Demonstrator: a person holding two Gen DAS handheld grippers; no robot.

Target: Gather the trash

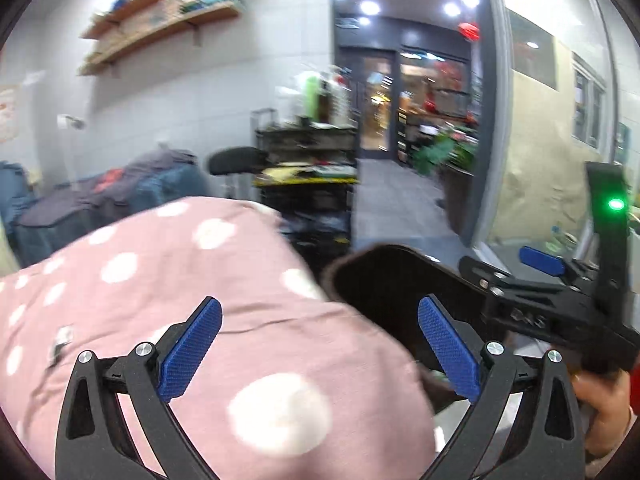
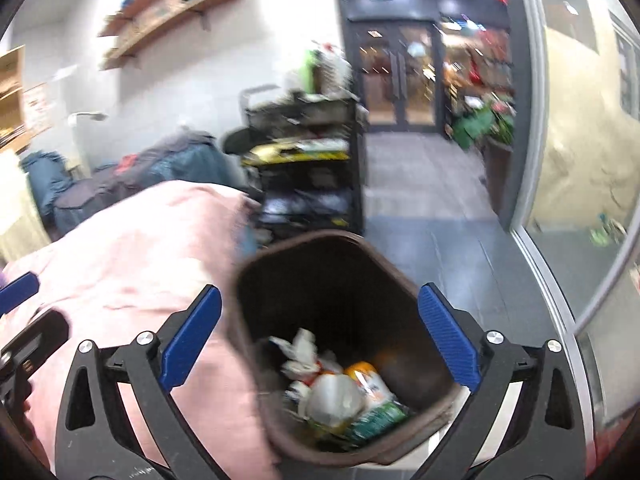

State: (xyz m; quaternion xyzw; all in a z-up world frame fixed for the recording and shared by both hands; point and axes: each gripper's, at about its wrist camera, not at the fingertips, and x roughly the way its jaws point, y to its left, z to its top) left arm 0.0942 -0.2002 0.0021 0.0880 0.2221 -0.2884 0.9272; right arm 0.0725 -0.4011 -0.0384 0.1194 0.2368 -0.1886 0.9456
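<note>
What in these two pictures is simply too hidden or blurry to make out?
- Bin, right wrist view: the wrappers inside are smeared by motion, so no labels read.
- Same bin, left wrist view: its inside is dark, and the right tongs and pink spotted cloth cover part of it.
- Shelves, left wrist view: their contents are too small and blurred.
- Under the cloth: hidden in both views.

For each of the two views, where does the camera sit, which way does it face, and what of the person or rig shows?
Left wrist: on the left gripper, facing over a pink polka-dot cloth toward the doorway; the right gripper and a hand show at right.
Right wrist: on the right gripper, facing down into the brown bin holding trash.
Shared: cloth, bin, wall shelves, black cart.
</note>
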